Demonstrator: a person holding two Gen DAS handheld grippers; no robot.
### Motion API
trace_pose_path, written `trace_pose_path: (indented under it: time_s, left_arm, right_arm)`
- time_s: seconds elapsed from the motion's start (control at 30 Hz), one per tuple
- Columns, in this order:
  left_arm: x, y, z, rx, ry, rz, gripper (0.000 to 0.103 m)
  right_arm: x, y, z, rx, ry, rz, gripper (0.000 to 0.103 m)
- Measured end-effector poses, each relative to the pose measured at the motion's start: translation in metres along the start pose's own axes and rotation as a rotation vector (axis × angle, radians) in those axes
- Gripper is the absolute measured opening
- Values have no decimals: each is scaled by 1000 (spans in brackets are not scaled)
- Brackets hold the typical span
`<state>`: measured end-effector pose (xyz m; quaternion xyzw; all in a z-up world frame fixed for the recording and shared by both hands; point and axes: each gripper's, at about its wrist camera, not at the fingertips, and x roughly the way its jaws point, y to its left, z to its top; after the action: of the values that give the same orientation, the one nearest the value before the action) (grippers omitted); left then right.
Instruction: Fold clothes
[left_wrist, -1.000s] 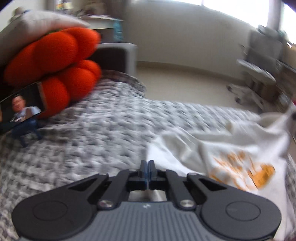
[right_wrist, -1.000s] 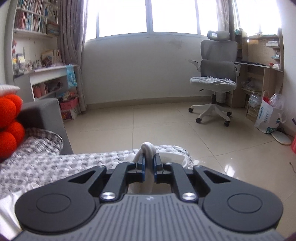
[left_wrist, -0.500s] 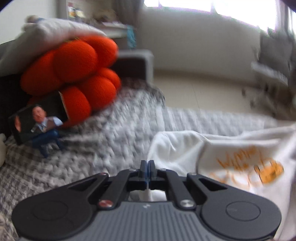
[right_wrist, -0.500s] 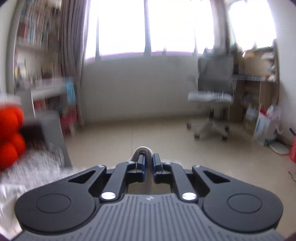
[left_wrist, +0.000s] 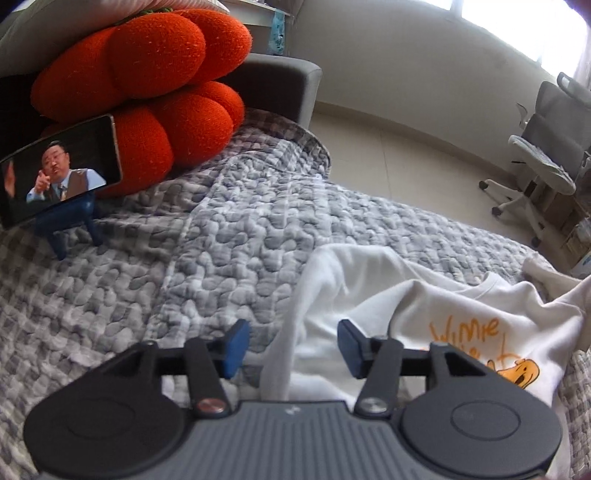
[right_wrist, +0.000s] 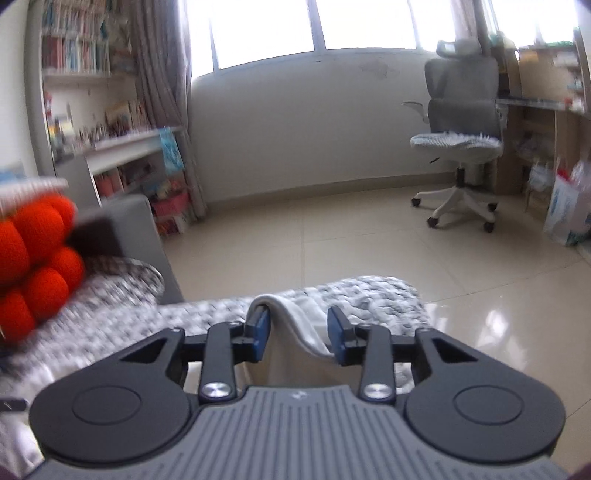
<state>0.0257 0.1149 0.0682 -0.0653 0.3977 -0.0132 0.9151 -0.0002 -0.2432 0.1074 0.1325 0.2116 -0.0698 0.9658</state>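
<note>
T-shirt (left_wrist: 373, 295), white with an orange scrawl and a yellow cartoon print, lies rumpled on the grey quilted bed cover (left_wrist: 207, 236). Left tongs (left_wrist: 293, 347) stand open: a fold of the shirt's edge runs up between the blue pads, neither pad pressing it. Right tongs (right_wrist: 298, 330) are also parted; a white hem drapes over the left pad (right_wrist: 260, 325) and sags across the gap, loose.

Both pairs have just been opening. One second ago the left pair was shut tight on the cloth and the right pair pinched a raised loop of it; that loop has now slumped.

Outward: orange pumpkin cushion (left_wrist: 147, 81) against the grey sofa arm (left_wrist: 280, 85), a phone (left_wrist: 59, 173) on a small blue stand (left_wrist: 70, 225) in front of it, screen lit. Grey office chair (right_wrist: 461, 147) on the tiled floor (right_wrist: 332, 240) by the window wall.

Hard to read: the shirt's right side runs off frame in the left view; its print is partly cut off by the tongs body. Right view is motion-blurred at the left, cushion and cover smeared.
</note>
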Motion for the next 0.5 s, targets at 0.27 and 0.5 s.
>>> trace_pose_path:
  time_s: [0.27, 0.5]
  left_arm:
    - [19, -14, -1, 21, 40, -23, 54]
    - [11, -15, -1, 34, -9, 15, 2]
  right_arm:
    - [1, 4, 1, -22, 19, 8, 42]
    - [13, 21, -12, -193, 96, -49, 12]
